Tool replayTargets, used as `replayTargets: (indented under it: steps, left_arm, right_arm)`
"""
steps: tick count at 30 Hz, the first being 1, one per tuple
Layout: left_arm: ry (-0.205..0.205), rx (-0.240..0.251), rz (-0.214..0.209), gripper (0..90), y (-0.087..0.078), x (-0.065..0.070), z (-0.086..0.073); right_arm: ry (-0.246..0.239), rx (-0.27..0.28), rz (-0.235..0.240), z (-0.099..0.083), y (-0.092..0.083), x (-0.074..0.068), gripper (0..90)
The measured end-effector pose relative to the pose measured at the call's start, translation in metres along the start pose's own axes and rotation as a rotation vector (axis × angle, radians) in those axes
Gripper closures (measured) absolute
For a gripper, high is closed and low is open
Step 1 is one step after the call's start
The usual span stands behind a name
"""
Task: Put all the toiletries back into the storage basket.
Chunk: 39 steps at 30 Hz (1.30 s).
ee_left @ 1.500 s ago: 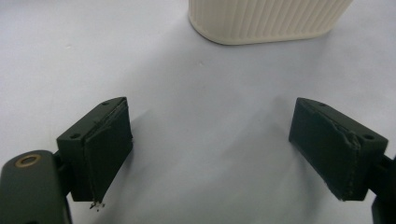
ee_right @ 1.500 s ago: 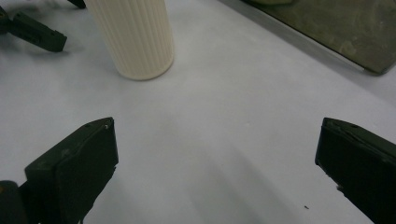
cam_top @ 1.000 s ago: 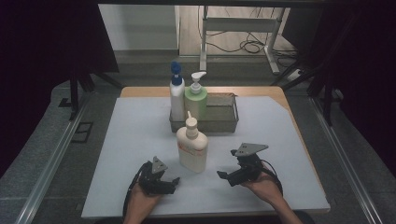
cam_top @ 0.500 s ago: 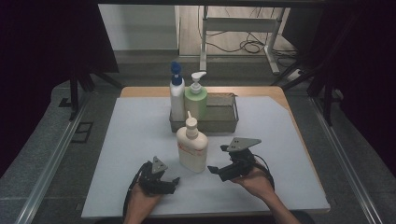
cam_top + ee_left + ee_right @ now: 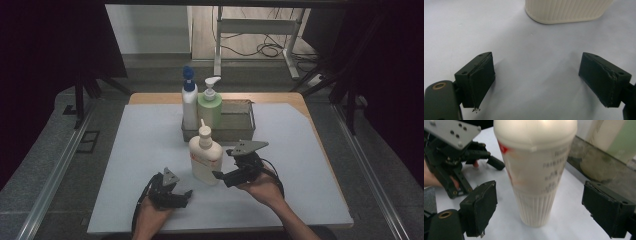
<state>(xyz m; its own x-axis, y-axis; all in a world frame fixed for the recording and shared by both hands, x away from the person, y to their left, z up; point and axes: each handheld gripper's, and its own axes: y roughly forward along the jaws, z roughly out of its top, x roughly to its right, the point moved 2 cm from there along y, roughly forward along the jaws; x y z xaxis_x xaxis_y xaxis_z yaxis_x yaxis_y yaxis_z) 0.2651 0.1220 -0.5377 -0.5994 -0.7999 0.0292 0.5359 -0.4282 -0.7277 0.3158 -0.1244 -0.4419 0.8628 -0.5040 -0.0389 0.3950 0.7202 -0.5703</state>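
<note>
High view: the right gripper has moved left and up since the earlier frames, reaching the cream bottle at frame centre. Its jaws, just closing, flank the bottle without touching. The left gripper stays, jaws apart.

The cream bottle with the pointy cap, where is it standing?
In the high view the cream bottle stands upright on the white mat, just in front of the metal basket, with the right tool beside it.
</note>
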Motion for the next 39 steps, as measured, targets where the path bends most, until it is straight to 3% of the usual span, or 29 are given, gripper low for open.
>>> replayTargets:
  steps: [14, 21, 28, 30, 39]
  left_arm:
    - [0.000, -0.001, 0.000, 13.2, 0.000, 0.000, 0.000]
    - [0.000, 0.000, 0.001, 13.2, 0.000, 0.000, 0.000]
    - [0.000, -0.001, 0.001, 13.1, 0.000, 0.000, 0.000]
    - [0.000, 0.000, 0.002, 13.2, 0.000, 0.000, 0.000]
    - [-0.003, 0.003, 0.002, 13.2, 0.000, 0.001, 0.000]
  right_arm:
    - [0.012, 0.004, -0.008, 0.023, 0.013, -0.004, 14.4]
    - [0.017, 0.005, -0.008, 0.030, 0.025, -0.006, 20.9]
    - [0.009, 0.012, -0.016, 0.031, 0.030, -0.009, 34.2]
    - [0.027, 0.020, -0.005, 0.031, 0.030, -0.007, 35.4]
    - [0.012, 0.010, -0.004, 0.032, 0.030, -0.005, 37.6]
